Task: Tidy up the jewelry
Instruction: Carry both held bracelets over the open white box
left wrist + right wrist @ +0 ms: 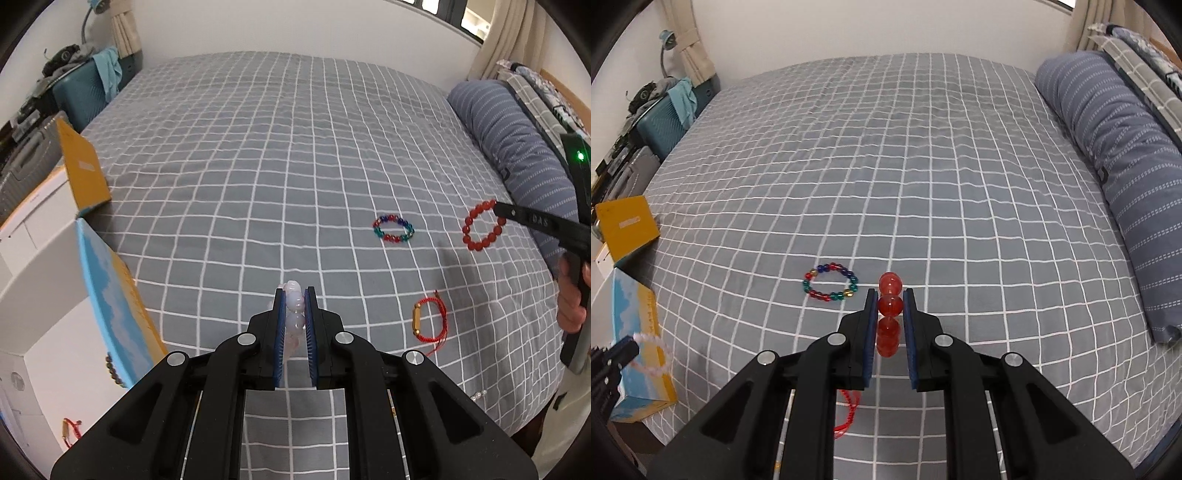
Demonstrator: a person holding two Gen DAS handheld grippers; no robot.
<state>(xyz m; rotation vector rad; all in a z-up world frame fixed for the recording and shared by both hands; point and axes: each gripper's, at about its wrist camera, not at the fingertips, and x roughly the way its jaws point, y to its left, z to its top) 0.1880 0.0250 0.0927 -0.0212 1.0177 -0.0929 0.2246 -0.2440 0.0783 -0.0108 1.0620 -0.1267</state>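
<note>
My left gripper is shut on a pale pink bead bracelet and holds it above the grey checked bed, beside the open box at the left. It also shows in the right wrist view. My right gripper is shut on a red bead bracelet, which hangs from it in the left wrist view. A multicoloured bead bracelet lies on the bed. A red cord bracelet with a gold tube lies near the front edge.
An open box with blue and yellow flaps stands at the bed's left edge; a dark bead bracelet and a red cord bracelet lie inside. A blue striped pillow lies at the right. Suitcases stand at the far left.
</note>
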